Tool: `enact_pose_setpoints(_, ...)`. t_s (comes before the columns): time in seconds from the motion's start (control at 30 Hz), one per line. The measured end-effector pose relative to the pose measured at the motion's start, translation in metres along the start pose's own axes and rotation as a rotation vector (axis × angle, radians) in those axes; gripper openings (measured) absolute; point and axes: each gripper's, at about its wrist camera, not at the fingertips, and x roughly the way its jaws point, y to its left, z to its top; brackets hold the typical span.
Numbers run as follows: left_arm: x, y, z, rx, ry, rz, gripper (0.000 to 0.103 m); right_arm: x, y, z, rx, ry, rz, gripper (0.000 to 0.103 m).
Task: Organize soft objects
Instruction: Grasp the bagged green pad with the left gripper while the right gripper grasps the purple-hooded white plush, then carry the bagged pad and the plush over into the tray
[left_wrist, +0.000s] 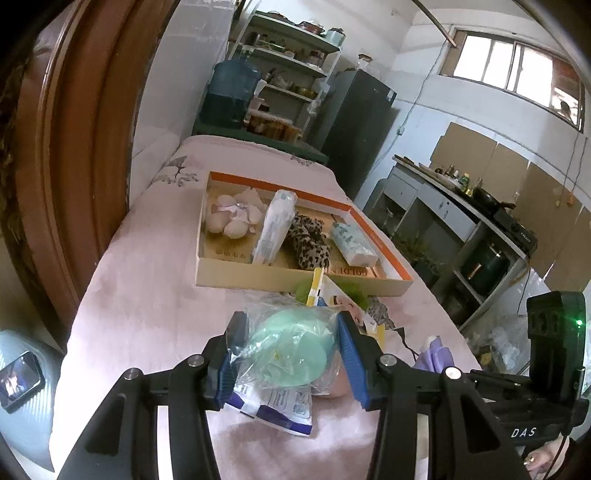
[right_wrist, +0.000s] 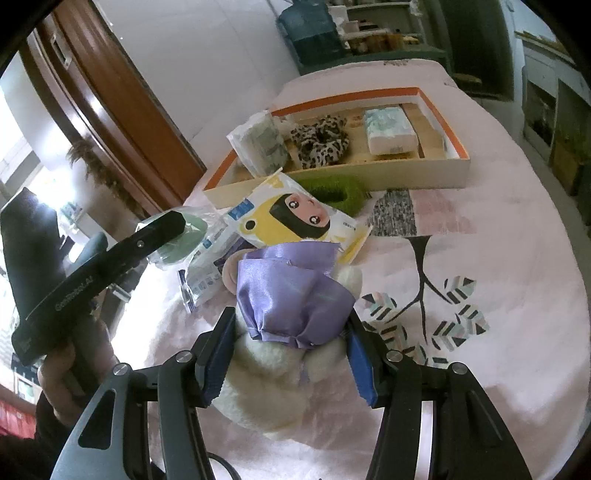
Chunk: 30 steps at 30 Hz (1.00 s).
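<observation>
On pink bedspread (right_wrist: 498, 229), near side of cardboard tray (left_wrist: 295, 275): my left hand-held gripper (left_wrist: 288, 354) clamps clear bag with green puff (left_wrist: 291, 350) between blue pads. My right hand-held gripper (right_wrist: 291, 354) straddles white plush toy in purple satin (right_wrist: 291, 299), pads touching both sides; firm grip or not, cannot tell. Cartoon-face packet (right_wrist: 295, 218) lies just beyond plush, green fuzzy item (right_wrist: 336, 192) behind it. Tray holds leopard scrunchies (left_wrist: 308, 242), tissue packs (left_wrist: 352, 243), white plush bundle (left_wrist: 231, 218).

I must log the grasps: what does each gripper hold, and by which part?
Left gripper: the green item's plastic bag, by its sides. Right gripper: the plush toy, around its purple cloth.
</observation>
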Motion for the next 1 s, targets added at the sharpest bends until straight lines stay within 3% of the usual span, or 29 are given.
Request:
enact_pose_setpoints(0.27,-0.004,-0.004,0.005,0.011,-0.013,0.012,0.049,-0.006,0.000,0.006,-0.013,-0.019,-0.003,0.058)
enact_pose_setpoints(0.67,-0.005,-0.020,0.018,0.054,-0.026,0.095,0.049,-0.014,0.000,0.028,-0.060,-0.074,-0.031,0.058)
enact_pose_setpoints(1.0,0.005,-0.029,0.034,0.069,-0.031,0.102,0.049,-0.017,-0.005,0.053,-0.081,-0.118,-0.049,0.058)
